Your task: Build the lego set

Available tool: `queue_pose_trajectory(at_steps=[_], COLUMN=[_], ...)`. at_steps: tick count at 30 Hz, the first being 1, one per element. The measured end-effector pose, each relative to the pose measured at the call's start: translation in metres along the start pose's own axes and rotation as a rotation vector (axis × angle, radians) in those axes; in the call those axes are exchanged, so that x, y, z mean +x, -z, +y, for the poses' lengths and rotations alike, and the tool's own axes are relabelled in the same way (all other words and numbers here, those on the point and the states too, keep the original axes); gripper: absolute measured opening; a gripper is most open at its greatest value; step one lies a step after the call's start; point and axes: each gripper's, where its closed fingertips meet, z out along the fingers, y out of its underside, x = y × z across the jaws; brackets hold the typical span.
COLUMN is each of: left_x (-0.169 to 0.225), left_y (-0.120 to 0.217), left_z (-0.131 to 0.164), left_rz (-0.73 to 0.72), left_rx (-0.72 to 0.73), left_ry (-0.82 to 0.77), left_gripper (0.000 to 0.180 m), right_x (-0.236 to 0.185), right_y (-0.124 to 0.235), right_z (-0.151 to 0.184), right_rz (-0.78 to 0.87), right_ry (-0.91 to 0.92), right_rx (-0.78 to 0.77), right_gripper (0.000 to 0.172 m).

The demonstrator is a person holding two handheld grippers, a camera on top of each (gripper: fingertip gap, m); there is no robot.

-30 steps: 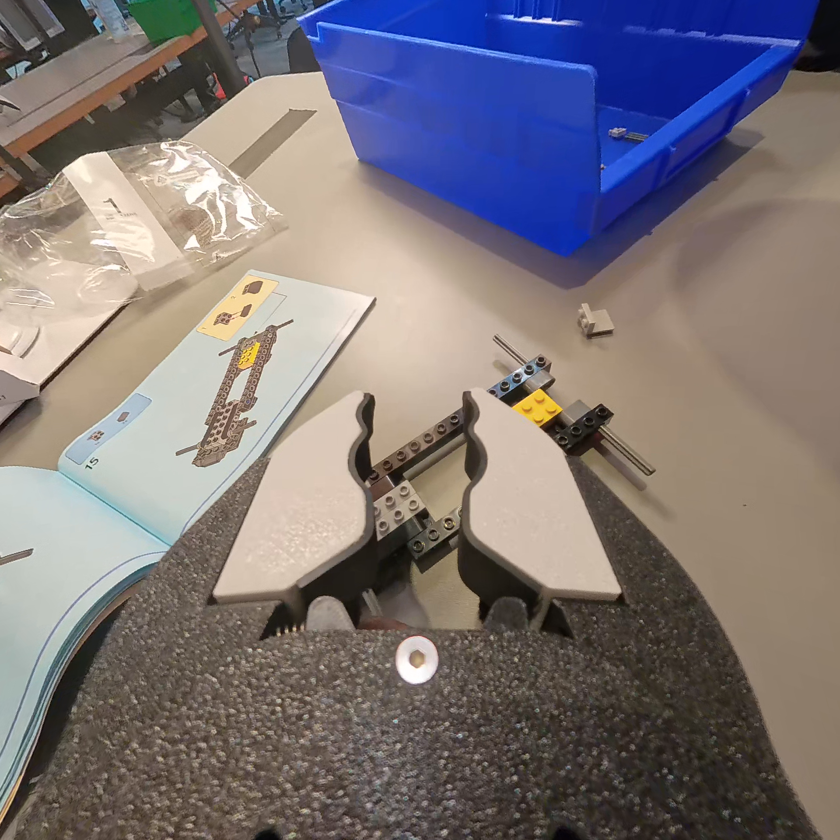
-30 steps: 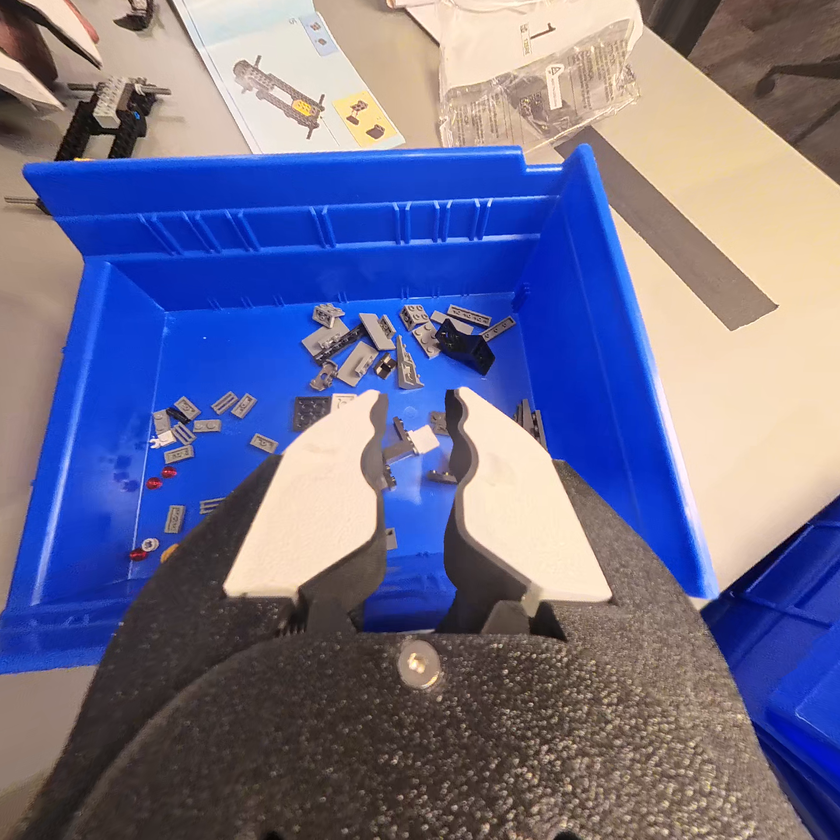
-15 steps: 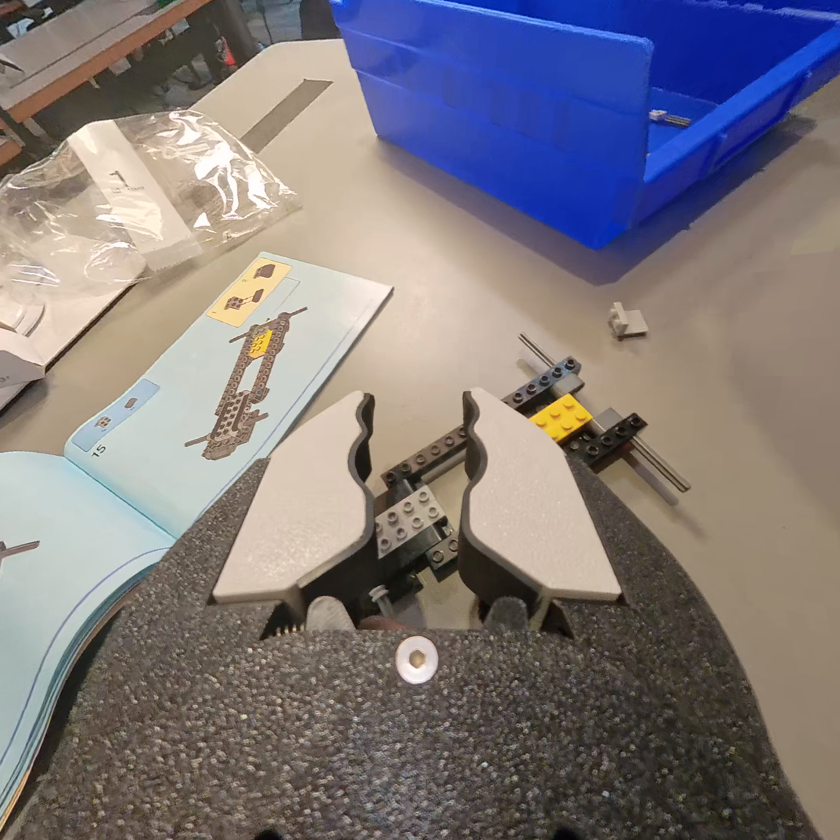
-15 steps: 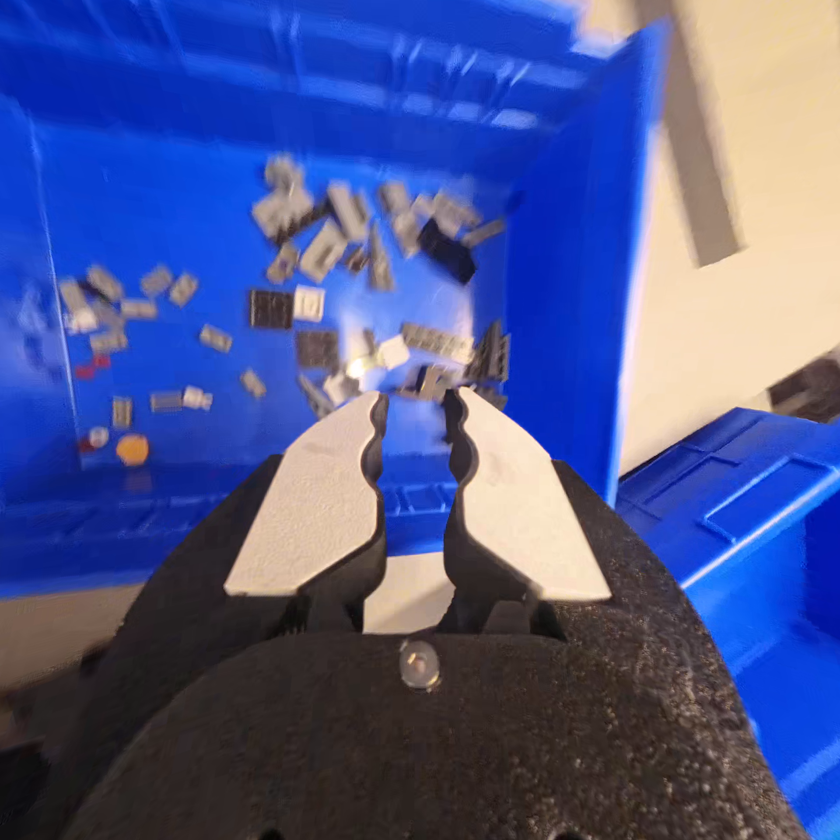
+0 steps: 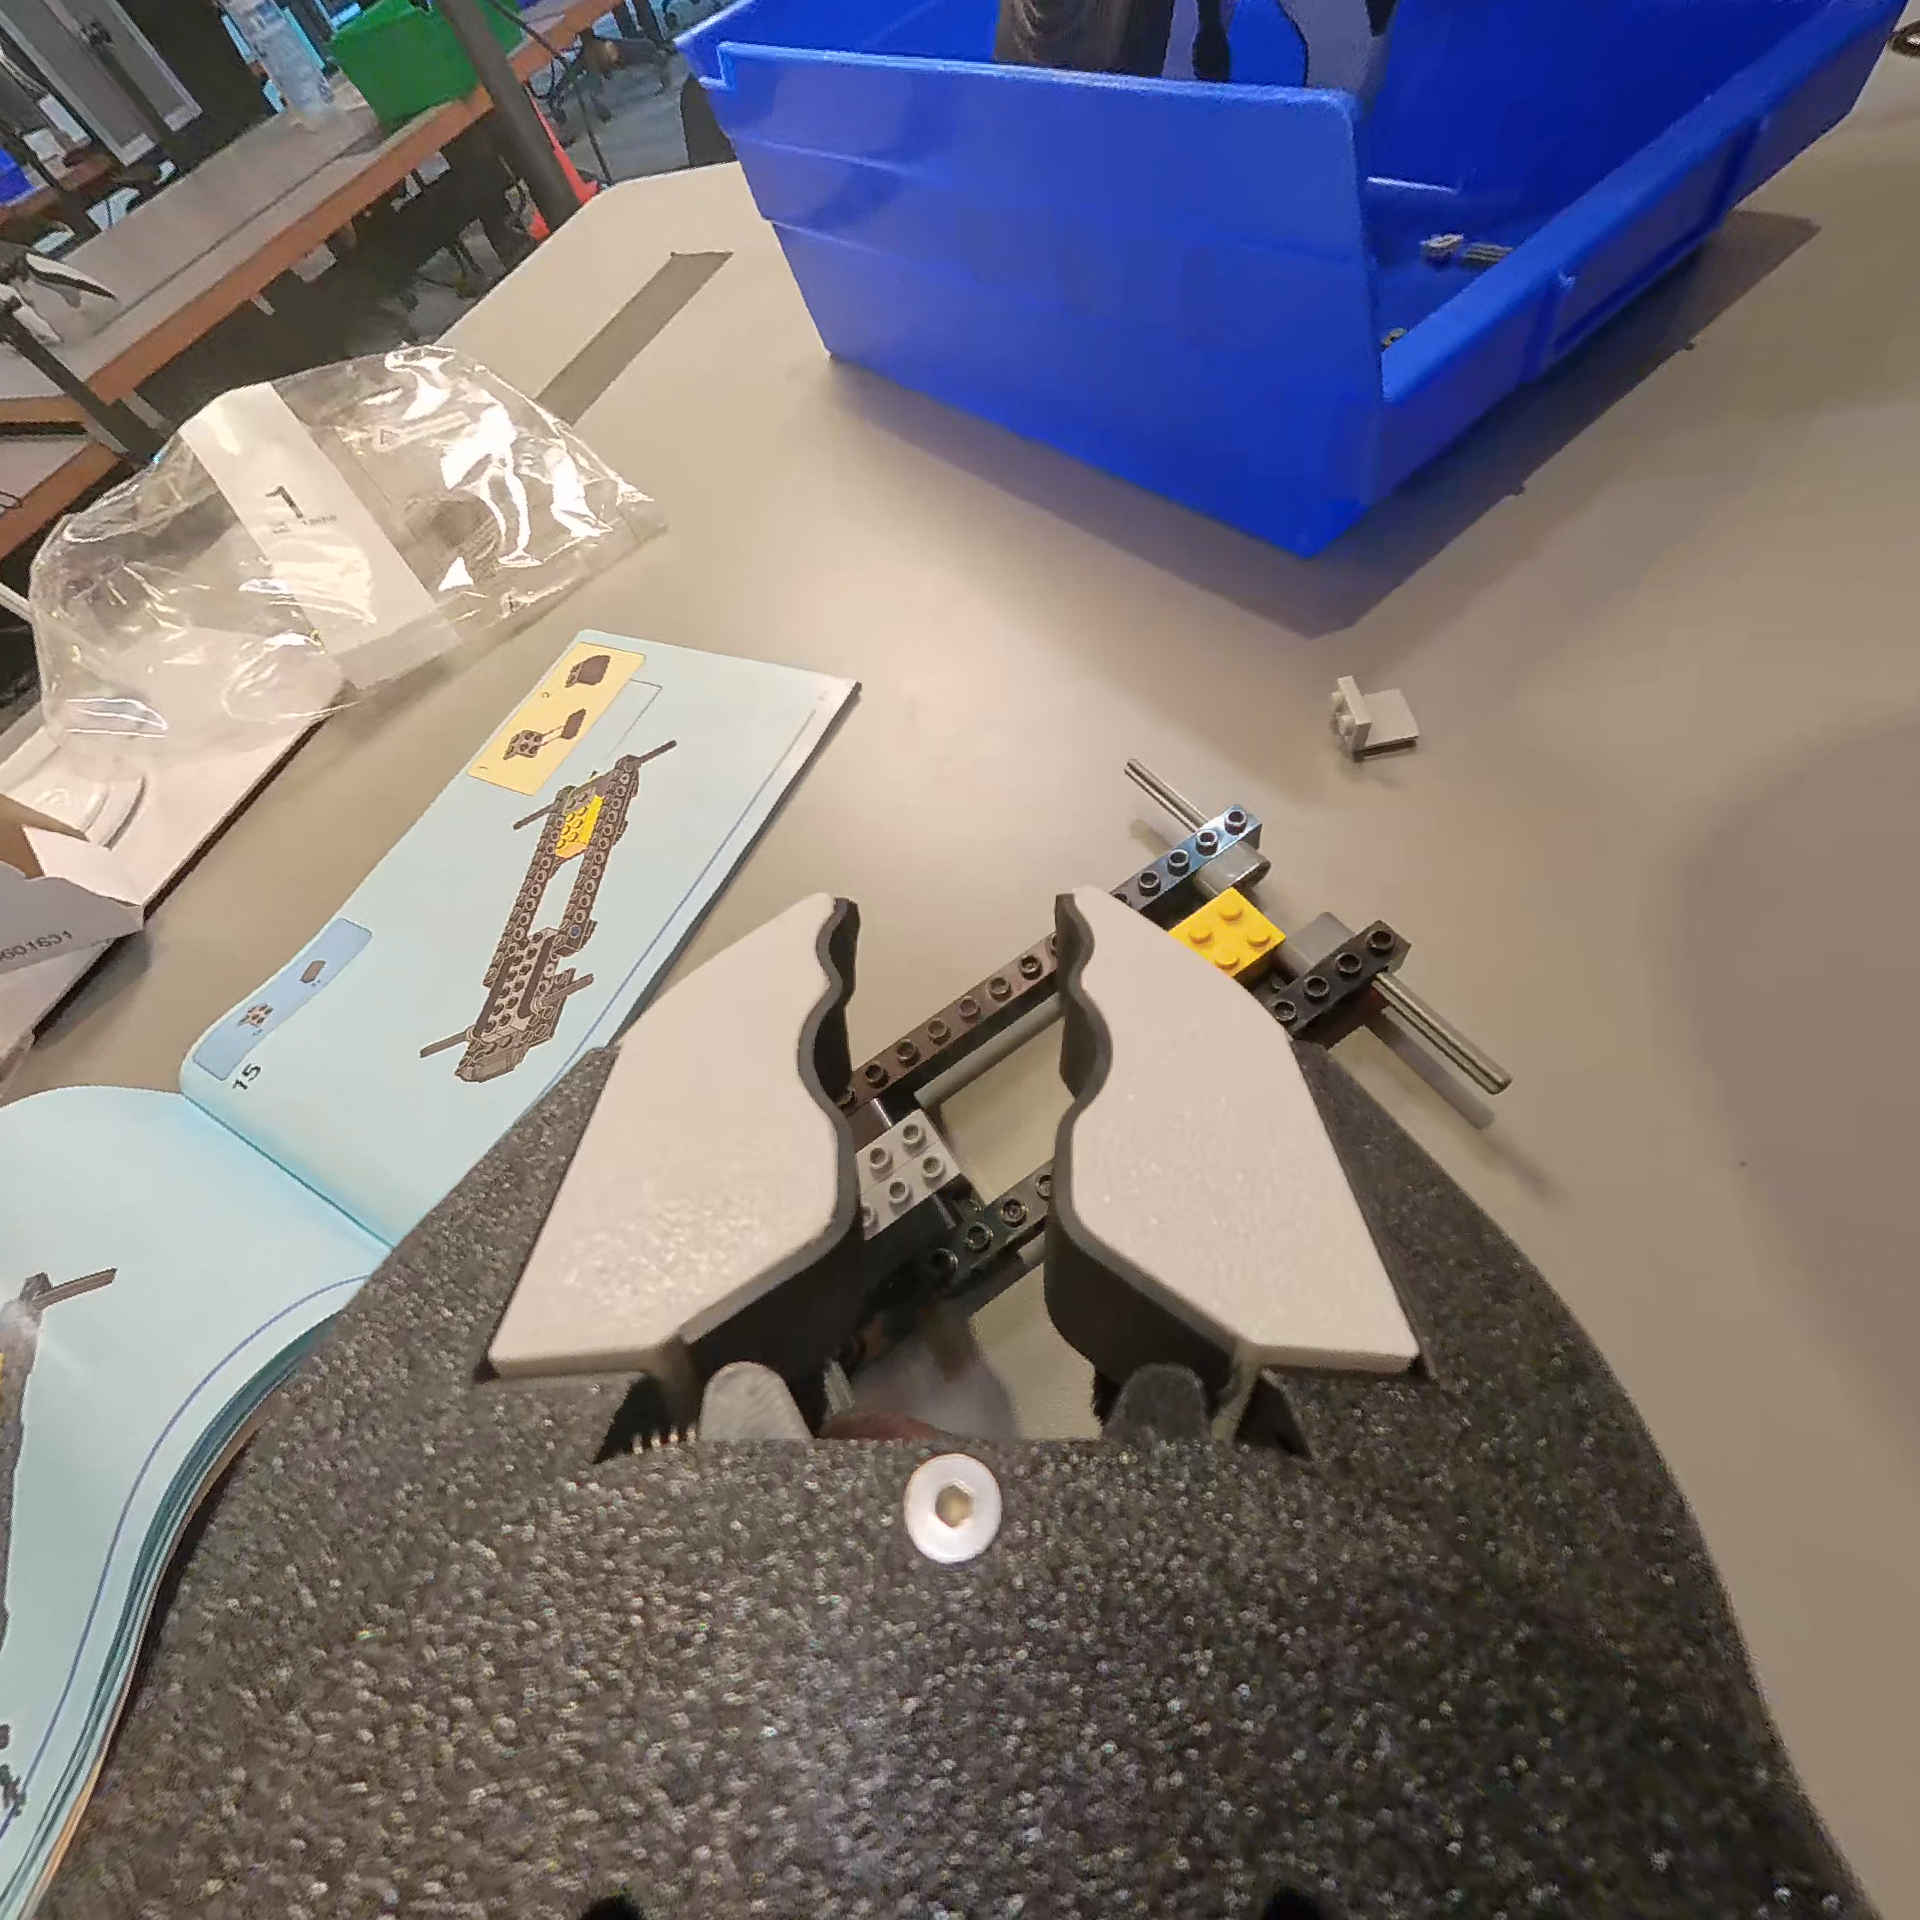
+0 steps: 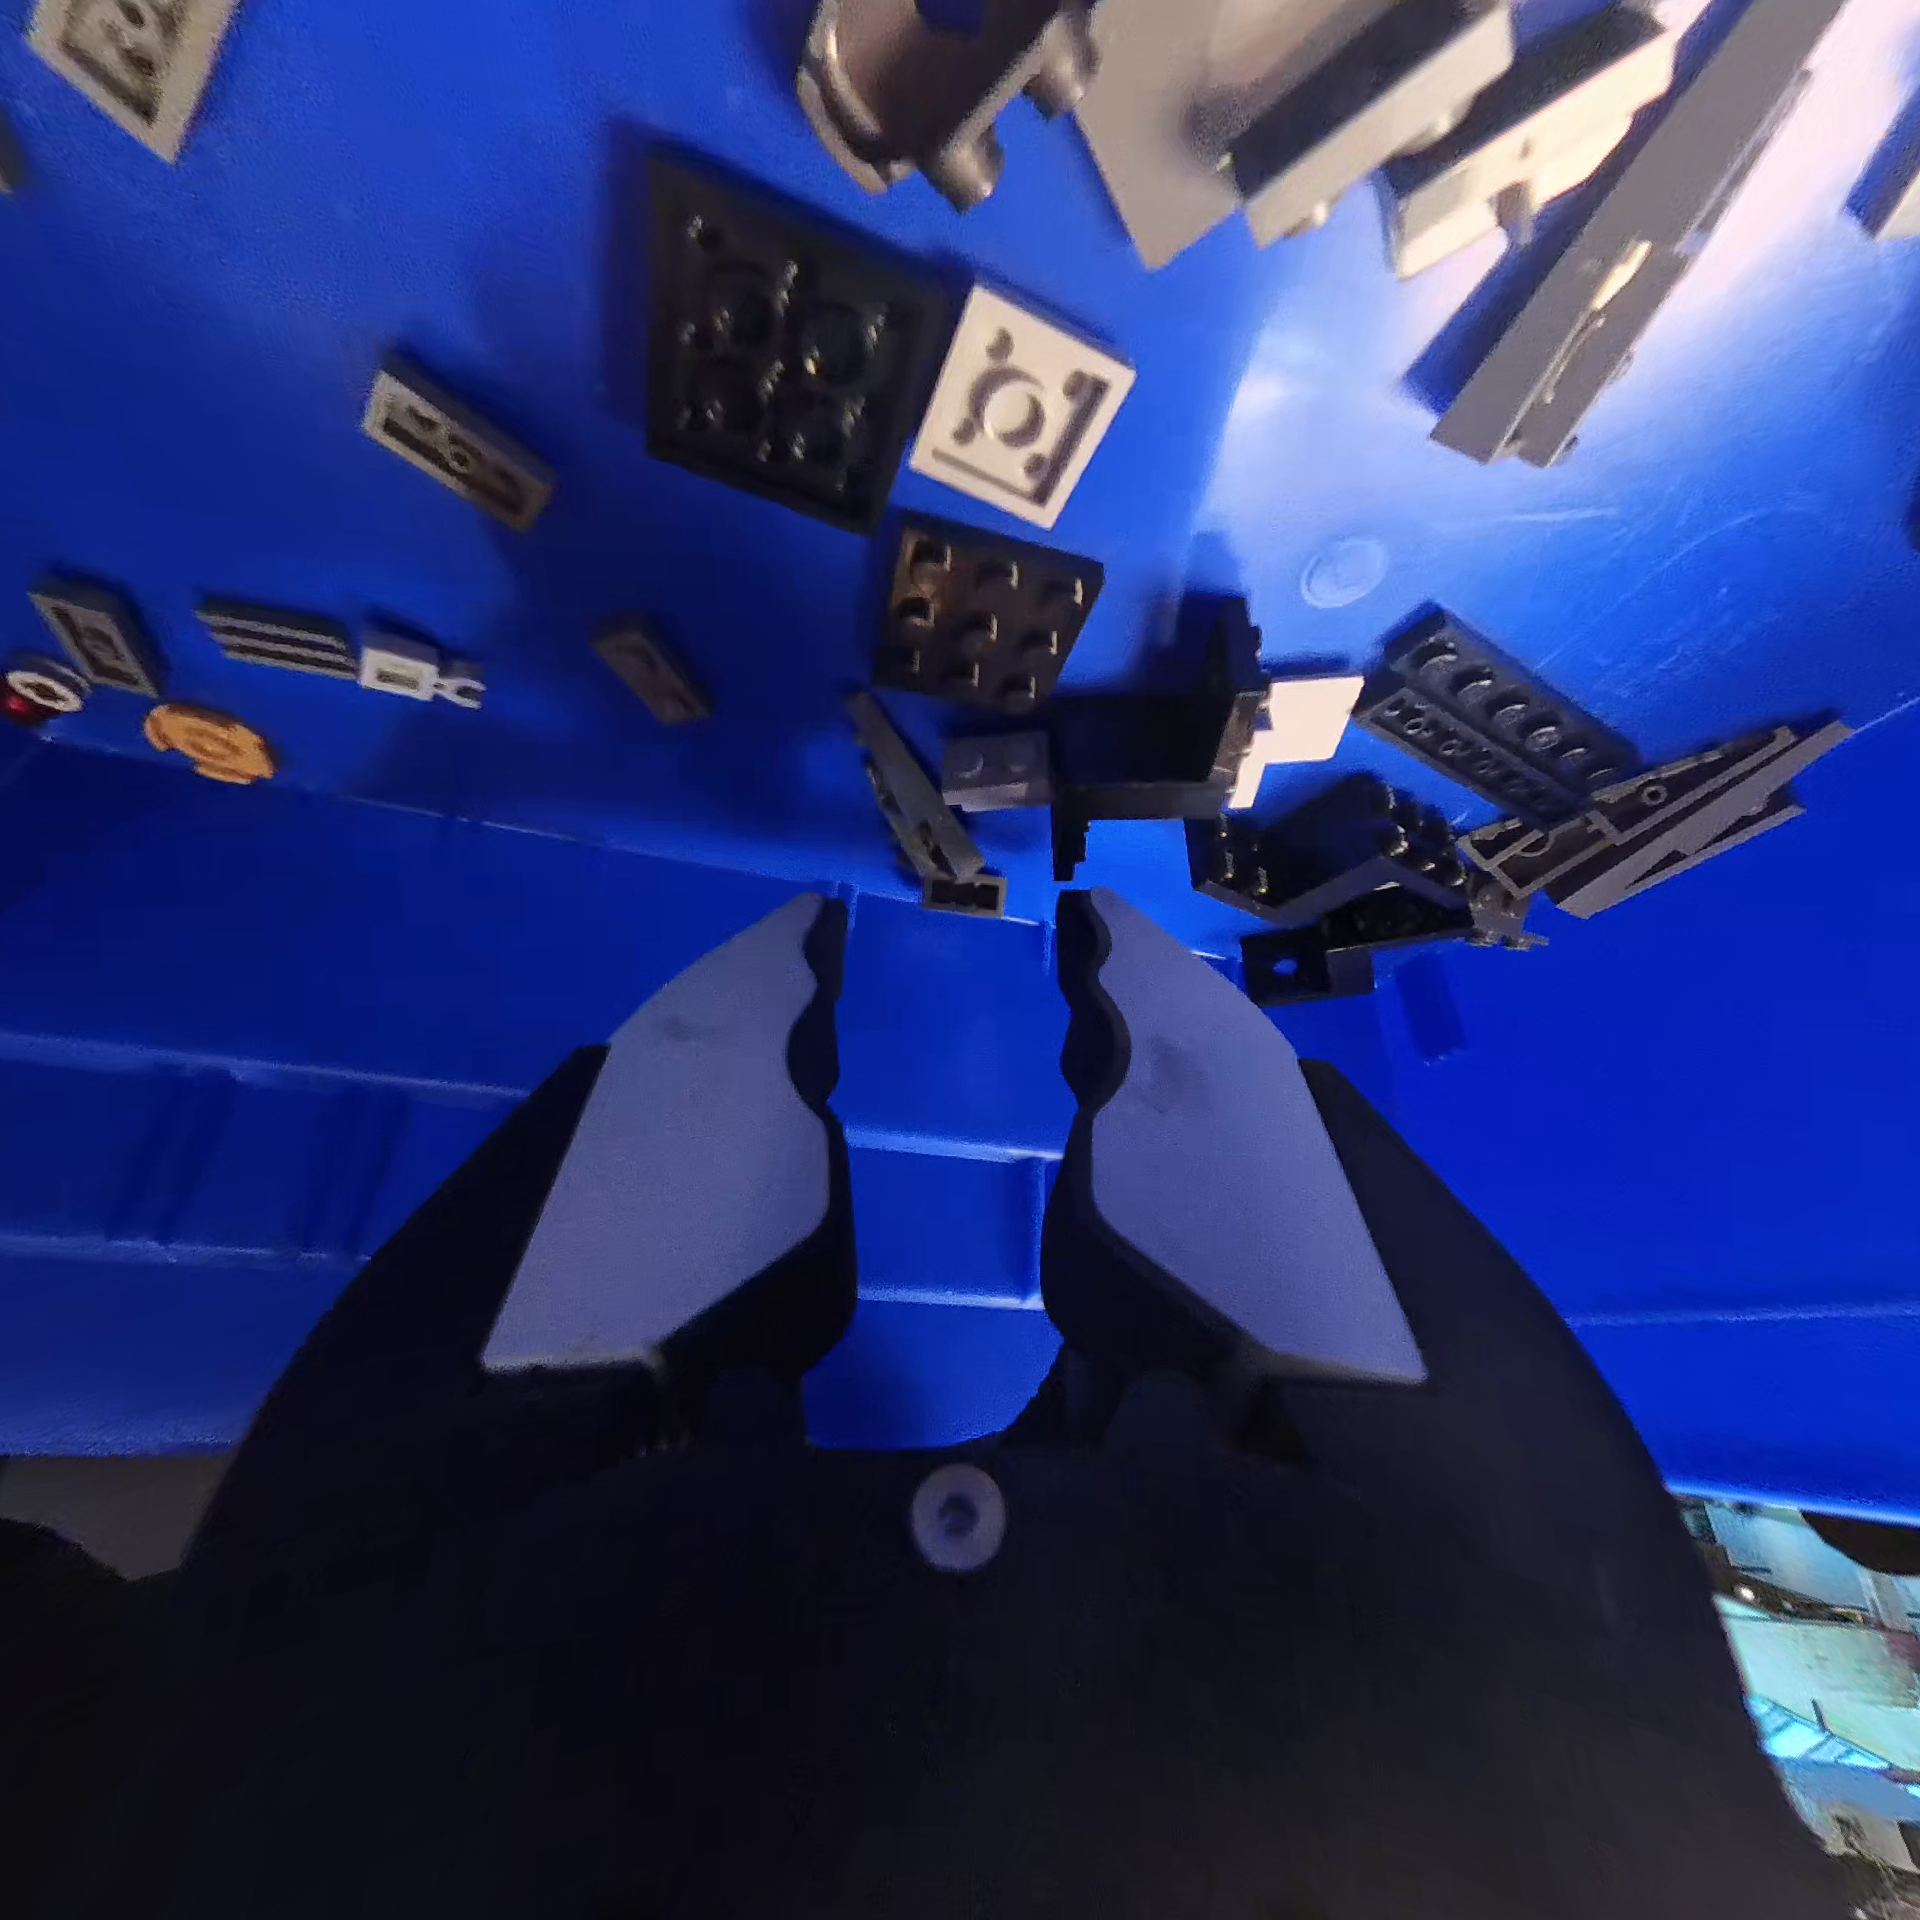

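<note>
My left gripper (image 5: 956, 914) is low over the grey table, shut across the near end of a long brick frame (image 5: 977, 1003) made of dark studded beams. The frame carries a grey plate (image 5: 909, 1169), a yellow brick (image 5: 1226, 935) and a grey axle (image 5: 1434, 1034) at its far end. My right gripper (image 6: 951, 909) is open and empty, deep inside the blue bin (image 6: 416, 260). Its tips hang just short of a thin grey piece (image 6: 925, 810) and a black bracket (image 6: 1143, 748). A black square plate (image 6: 779, 343), a white tile (image 6: 1023, 410) and a dark plate (image 6: 987, 613) lie beyond.
A small grey bracket (image 5: 1374, 717) lies on the table past the frame. The blue bin (image 5: 1091, 260) stands at the back right. An open light-blue instruction booklet (image 5: 623, 831) and a clear plastic bag (image 5: 312, 540) lie to the left. Several more loose pieces are scattered in the bin, among them an orange round one (image 6: 208, 740). My hands' fingertips stand some 35 cm from each other. The left gripper is farther from the white tile (image 6: 1023, 410), some 30 cm, than the right, some 8 cm.
My right gripper has dropped down into the bin, close to the loose pieces, and its jaws have widened. My left gripper stays on the brick frame and has shifted only slightly.
</note>
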Motion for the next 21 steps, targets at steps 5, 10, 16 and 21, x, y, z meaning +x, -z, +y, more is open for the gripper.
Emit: queue_pose_trajectory(at_steps=[5,10,16,21], left_x=[-0.002,-0.003,-0.001,0.003], left_y=[0.001,0.002,0.003,0.002], left_z=[-0.001,-0.001,-0.004,-0.005], left_rz=[0.001,0.004,0.013,0.015], left_rx=[0.01,0.017,0.033,0.03], left_ry=[0.019,0.03,0.045,0.028], left_gripper=[0.037,0.037,0.037,0.037], right_x=[0.003,0.001,0.0,0.004], right_y=[-0.01,-0.02,-0.015,0.01], right_z=[0.007,0.015,0.015,0.015], right_rz=[0.043,0.043,0.018,0.007], right_ry=[-0.036,-0.049,-0.067,-0.091], right_rx=[-0.081,-0.14,-0.085,0.013], right_gripper=[0.038,0.018,0.017,0.016])
